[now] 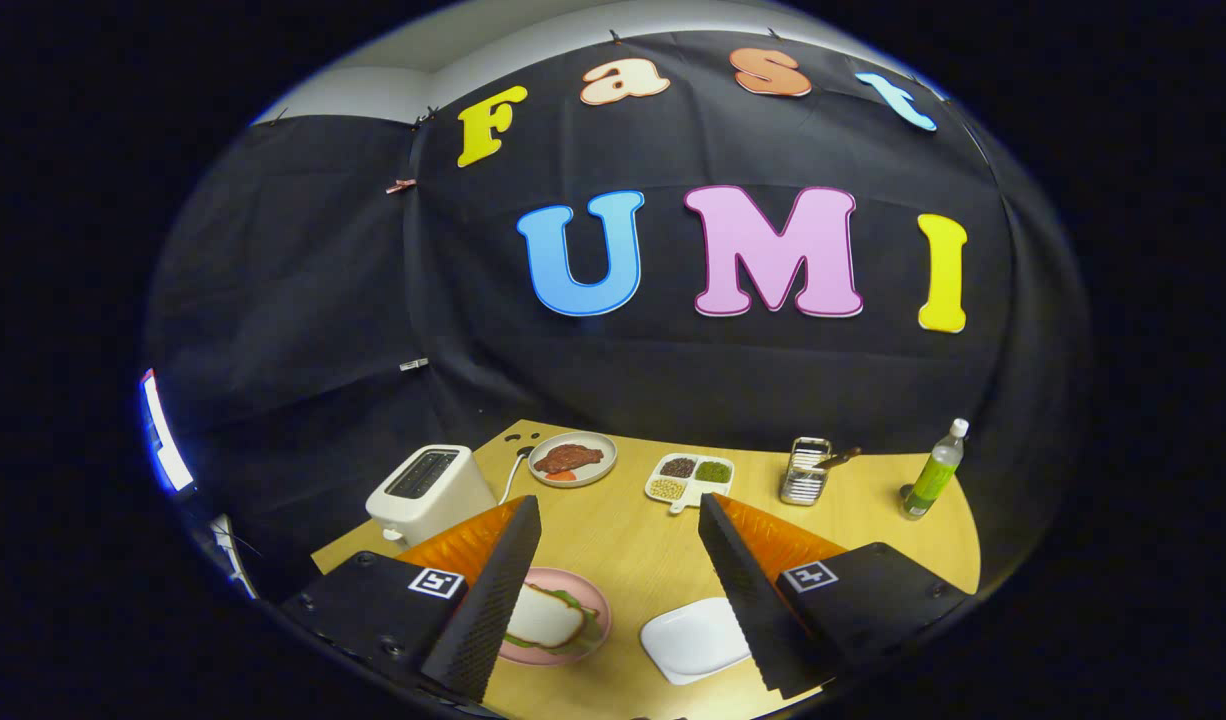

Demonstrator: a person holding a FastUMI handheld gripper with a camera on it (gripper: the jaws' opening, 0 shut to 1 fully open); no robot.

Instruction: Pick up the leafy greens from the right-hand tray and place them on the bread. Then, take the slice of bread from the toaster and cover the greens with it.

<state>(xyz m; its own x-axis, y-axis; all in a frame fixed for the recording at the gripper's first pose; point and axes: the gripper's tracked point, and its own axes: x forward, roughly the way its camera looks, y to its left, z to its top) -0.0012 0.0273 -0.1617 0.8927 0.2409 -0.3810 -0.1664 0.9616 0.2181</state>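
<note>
My gripper [621,515] hangs open above the wooden table [613,560], with nothing between its fingers. Below the left finger sits a pink plate [593,600] carrying a slice of bread [545,617] with leafy greens [571,598] poking out from under its edges. Beside the right finger lies a white square tray [693,638] with nothing on it. A white toaster [428,492] stands beyond the left finger at the table's left edge; its dark slots hold no bread that I can see.
At the back of the table are a plate with a brown piece of meat [571,459], a divided dish of grains [689,476], a metal holder [805,470] and a green bottle [934,472]. The toaster's cord runs toward the wall.
</note>
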